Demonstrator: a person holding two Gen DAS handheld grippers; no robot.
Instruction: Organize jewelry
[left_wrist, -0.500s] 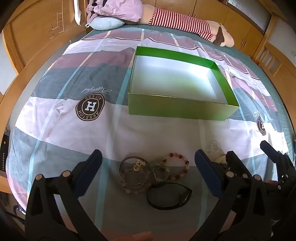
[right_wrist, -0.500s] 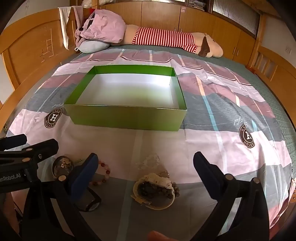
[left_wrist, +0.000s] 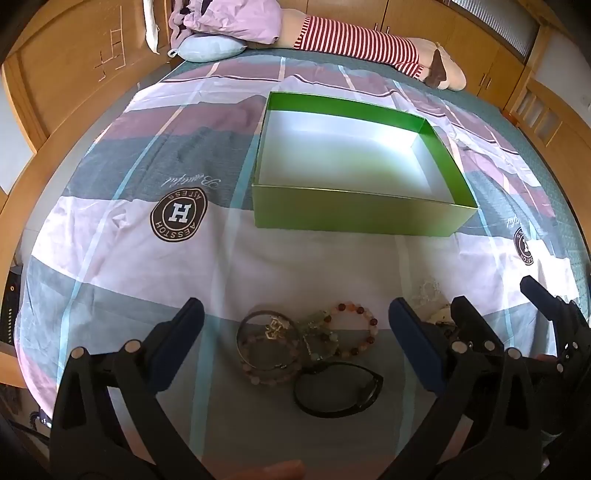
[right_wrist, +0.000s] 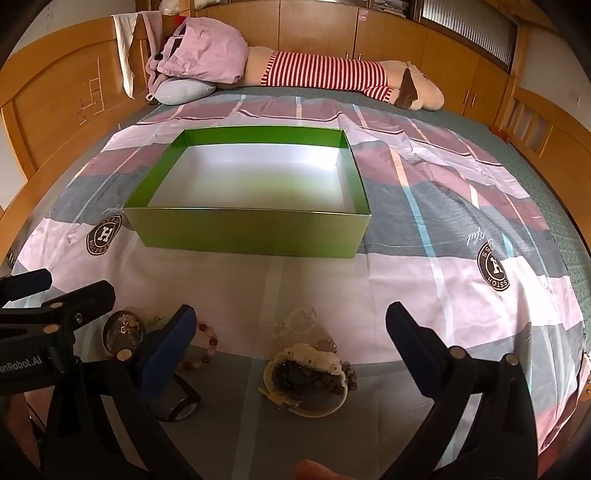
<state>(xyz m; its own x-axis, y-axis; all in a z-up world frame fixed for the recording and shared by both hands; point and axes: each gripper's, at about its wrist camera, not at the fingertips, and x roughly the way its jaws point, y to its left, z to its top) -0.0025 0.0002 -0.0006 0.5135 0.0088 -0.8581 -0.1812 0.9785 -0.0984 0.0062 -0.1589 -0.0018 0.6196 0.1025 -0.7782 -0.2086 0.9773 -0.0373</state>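
left wrist view:
left gripper (left_wrist: 295, 332): jaws spread wide, nothing between the pads, hung over the pile
jewelry spot: all lay on the bedsheet (left_wrist: 122, 280) near the cam, well short of the green box (left_wrist: 354, 218), which was empty
metal bangle (left_wrist: 267, 341): stiff, prob slippery, overlapped a pinkish bead strand; pinch across the rim
bead bracelet (left_wrist: 356, 330): light, floppy on elastic imo, grab a side arc
black band (left_wrist: 338, 391): thin, limp-ish loop, lay flat so tips must scoop low

right wrist view:
right gripper (right_wrist: 291, 332): fingers fully apart too, held nothing
shell dish (right_wrist: 306, 384): hard, looked brittle, dark beads piled inside; take by the rim, keep level
clear piece (right_wrist: 295, 323): just beyond the dish, too blurry to ID, maybe crystal beads

vs earlier frame: basically no change in either view, same framing, jewelry & box unmoved, both grippers just as wide
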